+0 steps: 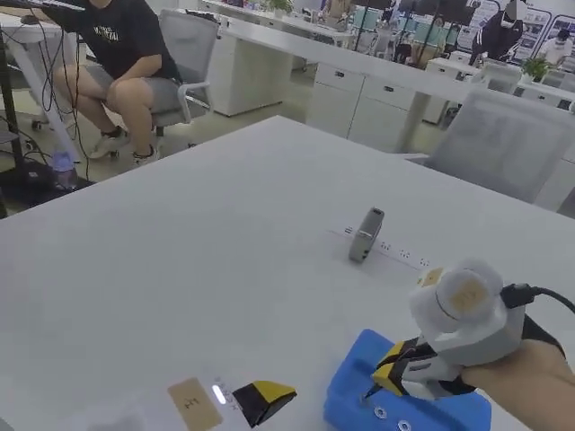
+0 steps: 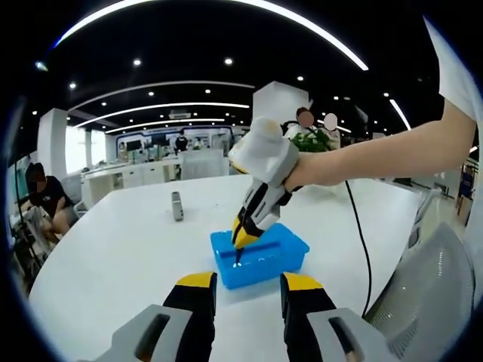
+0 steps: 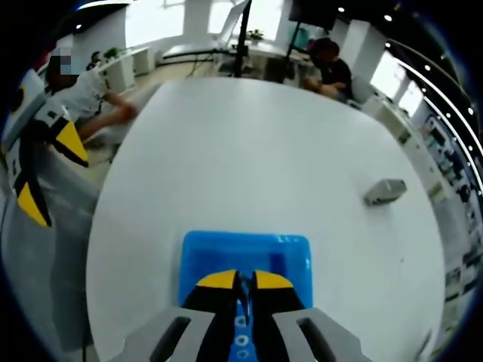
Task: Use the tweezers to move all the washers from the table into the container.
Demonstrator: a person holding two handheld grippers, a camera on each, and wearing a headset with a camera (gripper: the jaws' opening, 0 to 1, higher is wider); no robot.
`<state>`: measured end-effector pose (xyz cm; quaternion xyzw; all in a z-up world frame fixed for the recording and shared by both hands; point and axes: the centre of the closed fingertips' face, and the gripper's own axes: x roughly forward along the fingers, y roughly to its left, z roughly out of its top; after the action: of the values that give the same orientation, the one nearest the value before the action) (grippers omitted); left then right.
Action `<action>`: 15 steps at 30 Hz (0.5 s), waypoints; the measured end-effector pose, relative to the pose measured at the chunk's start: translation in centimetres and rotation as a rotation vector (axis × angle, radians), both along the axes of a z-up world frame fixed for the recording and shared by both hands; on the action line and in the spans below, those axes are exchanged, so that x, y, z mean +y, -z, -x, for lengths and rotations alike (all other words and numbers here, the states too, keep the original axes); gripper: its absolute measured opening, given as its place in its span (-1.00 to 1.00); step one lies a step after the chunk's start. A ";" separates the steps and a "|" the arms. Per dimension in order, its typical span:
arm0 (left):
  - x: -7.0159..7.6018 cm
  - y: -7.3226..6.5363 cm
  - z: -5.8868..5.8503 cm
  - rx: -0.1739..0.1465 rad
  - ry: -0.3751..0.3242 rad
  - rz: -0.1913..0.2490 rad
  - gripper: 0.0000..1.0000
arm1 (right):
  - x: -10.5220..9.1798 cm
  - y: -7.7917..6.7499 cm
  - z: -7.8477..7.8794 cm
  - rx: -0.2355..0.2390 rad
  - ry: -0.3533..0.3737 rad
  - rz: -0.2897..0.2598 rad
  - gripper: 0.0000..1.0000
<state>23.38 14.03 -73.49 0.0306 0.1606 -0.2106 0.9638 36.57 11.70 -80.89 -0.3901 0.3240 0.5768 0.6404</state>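
A blue container (image 1: 359, 382) stands at the near edge of the white table (image 1: 198, 242). Small metal washers (image 1: 380, 413) lie inside it. My right gripper (image 1: 382, 382) hangs over the container, shut on thin tweezers (image 3: 243, 302) that point down into it. In the right gripper view the washers (image 3: 241, 323) show just past the tweezer tip. My left gripper (image 2: 249, 283) is open and empty, a little short of the container (image 2: 260, 256). It looks at the right gripper (image 2: 240, 241) and the tweezers (image 2: 238, 256).
A small grey device (image 1: 366, 233) lies on the table beyond the container. A tan tag (image 1: 194, 402) lies near the front edge. Office chairs (image 1: 503, 144) stand around the table, and a person (image 1: 126, 54) sits at the far left.
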 end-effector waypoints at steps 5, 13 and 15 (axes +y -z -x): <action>-0.1 0.2 0.0 0.009 0.004 -0.002 -0.37 | -0.3 -0.2 0.4 -0.013 -0.017 0.000 -0.94; -0.5 0.5 0.2 0.023 0.029 -0.005 -0.37 | -1.5 -3.8 2.6 -0.034 -0.003 -0.122 -0.94; -0.7 0.5 0.2 0.027 0.037 -0.004 -0.37 | -2.2 -4.3 3.4 -0.033 -0.007 -0.135 -0.94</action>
<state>23.16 13.34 -74.00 0.0327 0.1732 -0.2283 0.9575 33.13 9.46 -76.60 -0.3566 0.2726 0.5932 0.6684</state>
